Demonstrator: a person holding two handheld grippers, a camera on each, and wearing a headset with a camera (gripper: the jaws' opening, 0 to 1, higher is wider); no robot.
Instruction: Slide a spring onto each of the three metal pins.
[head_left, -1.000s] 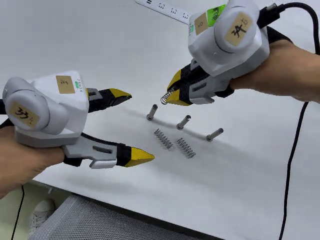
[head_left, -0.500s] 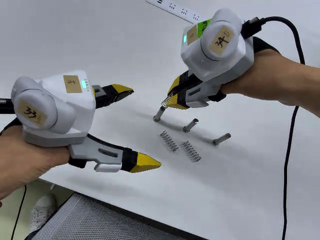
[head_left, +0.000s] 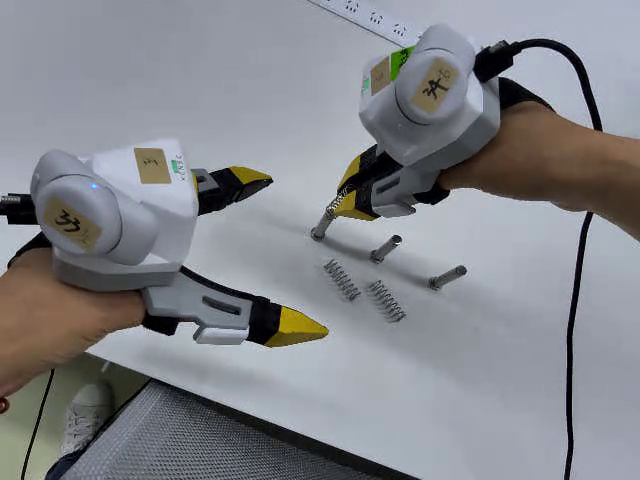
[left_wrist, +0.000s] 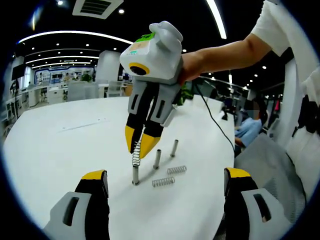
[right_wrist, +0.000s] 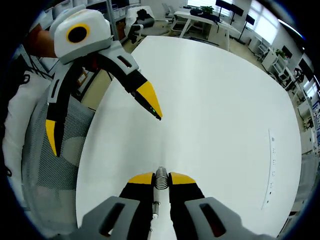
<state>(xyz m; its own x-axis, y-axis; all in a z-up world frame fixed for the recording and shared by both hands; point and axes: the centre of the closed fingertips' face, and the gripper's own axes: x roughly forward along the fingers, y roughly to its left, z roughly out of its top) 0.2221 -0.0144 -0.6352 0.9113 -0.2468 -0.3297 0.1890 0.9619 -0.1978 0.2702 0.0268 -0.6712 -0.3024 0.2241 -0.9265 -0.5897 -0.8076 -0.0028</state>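
Pinched between the yellow tips of the right hand-held gripper (head_left: 338, 207): one spring (head_left: 329, 209), clamped near its top end. Long way up and down, bottom end pointing down and meeting the top of the nearest pin (head_left: 320, 229), right under those tips. Off to one side of the tips, a second pin (head_left: 386, 248) and a third pin (head_left: 448, 277), upright on the white tabletop (head_left: 150, 80). Lying flat in front of the left hand-held gripper (head_left: 293, 254): two loose springs (head_left: 342, 279). Left tips spread wide apart, gripping nothing.
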